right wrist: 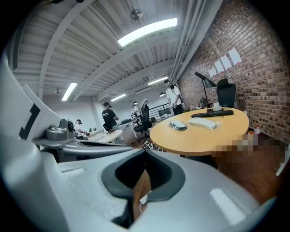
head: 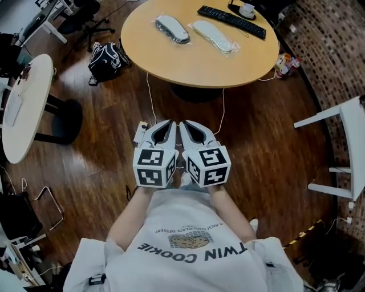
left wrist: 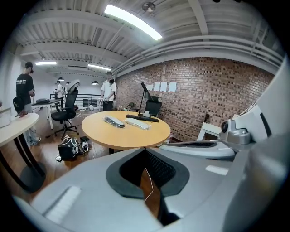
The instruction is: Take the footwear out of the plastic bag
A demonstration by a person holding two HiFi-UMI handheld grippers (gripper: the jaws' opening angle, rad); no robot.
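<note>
Two pieces of light footwear lie side by side on the round wooden table [head: 199, 63], each sealed in a clear plastic bag: the left one [head: 173, 28] and the right one [head: 212, 36]. The gripper views show them far off, the left bagged one [left wrist: 114, 121] [right wrist: 177, 125] and the right bagged one [left wrist: 137, 123] [right wrist: 202, 123]. My left gripper [head: 170, 122] and right gripper [head: 183, 123] are held close together over the floor, well short of the table. Both point toward it. Both are shut, with nothing between their jaws [left wrist: 146, 149] [right wrist: 145, 150].
A black keyboard [head: 231, 21] and a cup [head: 247, 9] sit at the table's far side. On the floor lie a black bag [head: 105, 60] and white cables [head: 149, 94]. A white table [head: 23, 102] stands left, a white chair [head: 342, 148] right. Several people stand in the background.
</note>
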